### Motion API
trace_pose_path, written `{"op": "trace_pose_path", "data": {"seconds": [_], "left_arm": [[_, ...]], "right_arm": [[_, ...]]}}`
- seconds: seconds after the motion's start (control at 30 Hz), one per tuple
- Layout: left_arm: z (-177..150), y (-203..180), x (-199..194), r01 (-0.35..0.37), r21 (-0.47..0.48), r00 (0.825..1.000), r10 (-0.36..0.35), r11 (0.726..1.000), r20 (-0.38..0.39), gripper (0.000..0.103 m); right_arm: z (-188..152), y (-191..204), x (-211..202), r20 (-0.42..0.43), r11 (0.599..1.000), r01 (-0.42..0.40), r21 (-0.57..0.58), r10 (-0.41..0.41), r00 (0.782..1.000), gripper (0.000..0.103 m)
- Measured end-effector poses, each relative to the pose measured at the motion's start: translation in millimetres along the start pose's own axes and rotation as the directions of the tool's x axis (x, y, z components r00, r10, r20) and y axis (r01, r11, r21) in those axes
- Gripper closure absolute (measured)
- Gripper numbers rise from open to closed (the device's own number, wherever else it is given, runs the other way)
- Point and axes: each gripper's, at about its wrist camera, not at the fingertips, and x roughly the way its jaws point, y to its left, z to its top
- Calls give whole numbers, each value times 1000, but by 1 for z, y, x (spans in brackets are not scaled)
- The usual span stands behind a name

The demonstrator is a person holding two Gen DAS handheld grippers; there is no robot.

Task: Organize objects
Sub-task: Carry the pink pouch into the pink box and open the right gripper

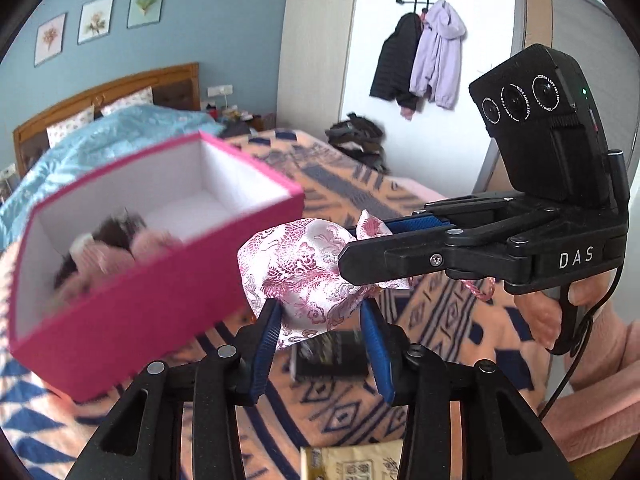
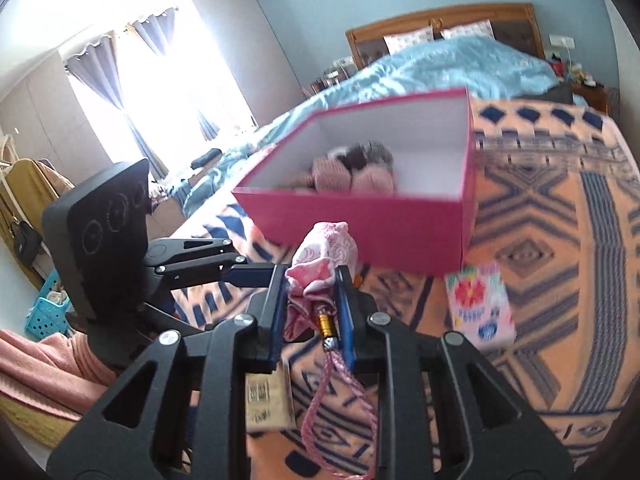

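A pink-and-white brocade drawstring pouch [image 1: 298, 268] hangs in the air just right of an open pink box [image 1: 132, 280]. My right gripper [image 1: 362, 254] is shut on the pouch's gathered neck; in the right wrist view [image 2: 308, 300] the neck, a gold bead and a pink cord [image 2: 340, 396] sit between its jaws. My left gripper [image 1: 320, 322] has its blue pads either side of the pouch's bottom, open, touching or nearly so. The box [image 2: 400, 216] holds pink and brown fluffy items [image 2: 352, 172].
The box rests on a bed with an orange and navy patterned blanket [image 2: 560, 240]. A flowered packet [image 2: 478, 304] lies beside the box. A dark booklet [image 1: 332, 354] and a beige packet [image 1: 352, 462] lie under the grippers. A blue quilt [image 1: 80, 148] lies behind.
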Motion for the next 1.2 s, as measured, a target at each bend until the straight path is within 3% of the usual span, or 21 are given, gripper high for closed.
{"op": "trace_pose_path", "data": {"seconds": [0.23,0.47,0.83,1.0,1.2], "left_arm": [[44,13,-8,-76,43,996,73,996,54,62],[75,41,2,-111,17,992,109,994,57,67],[96,78,31,-163,-27,986,163,986,15,67],[102,98,50,-149,-94,989,148,984,-21,67],[108,113,74,-195,-124,980,188,973,-65,67]], "right_arm": [[44,1,-4,88,1000,9,-27,-7,996,78],[83,-12,9,131,999,51,-19,-48,990,79],[120,-40,43,127,994,105,19,-106,986,79],[129,-50,65,110,985,174,10,-174,979,79],[135,-65,96,80,971,240,6,-239,968,79]]}}
